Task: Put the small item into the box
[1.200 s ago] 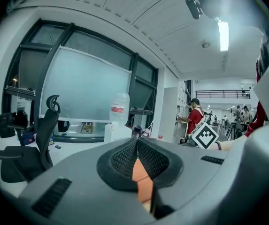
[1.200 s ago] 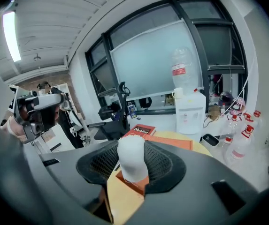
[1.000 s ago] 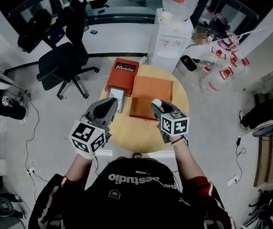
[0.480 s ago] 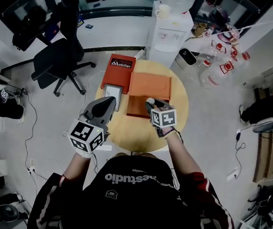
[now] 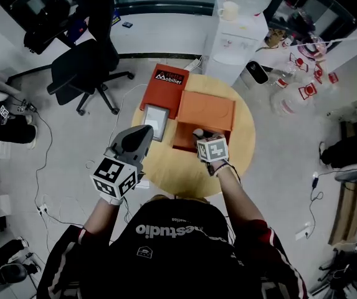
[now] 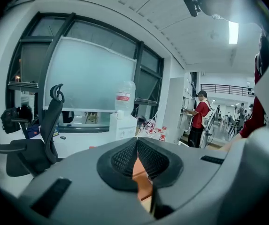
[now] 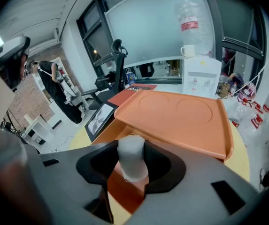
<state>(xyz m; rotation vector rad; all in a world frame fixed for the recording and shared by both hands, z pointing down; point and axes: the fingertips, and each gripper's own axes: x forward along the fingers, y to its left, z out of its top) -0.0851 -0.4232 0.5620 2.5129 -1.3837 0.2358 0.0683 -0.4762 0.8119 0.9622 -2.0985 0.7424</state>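
Round wooden surface [image 5: 172,176] amid office floor, carrying the open orange box [image 5: 181,139].

Right hand-held gripper [image 7: 132,156] clenched on the small item [image 7: 132,162], a white, soft-looking cylinder pinched across its middle. Poised over the near part of the box, apparently not yet down inside. Left hand-held gripper [image 6: 136,159] closed on nothing, held off to the side above the surface's edge, apart from the box. Beyond the box body, the lid [image 7: 181,118] lying open and flat. Beside the box, a dark-framed picture [image 7: 96,118].

To do this step well: bring the item down past the rim, clear of the front wall. Centre it over the cavity before loosening the grip. Release low, to avoid a bounce or a roll-out. Keep off the lid.

Long axis of the item set crosswise to the jaws, roughly upright in the right gripper view. Lower end aimed, by the look of it, at the box floor. Upper end standing proud of the pads.
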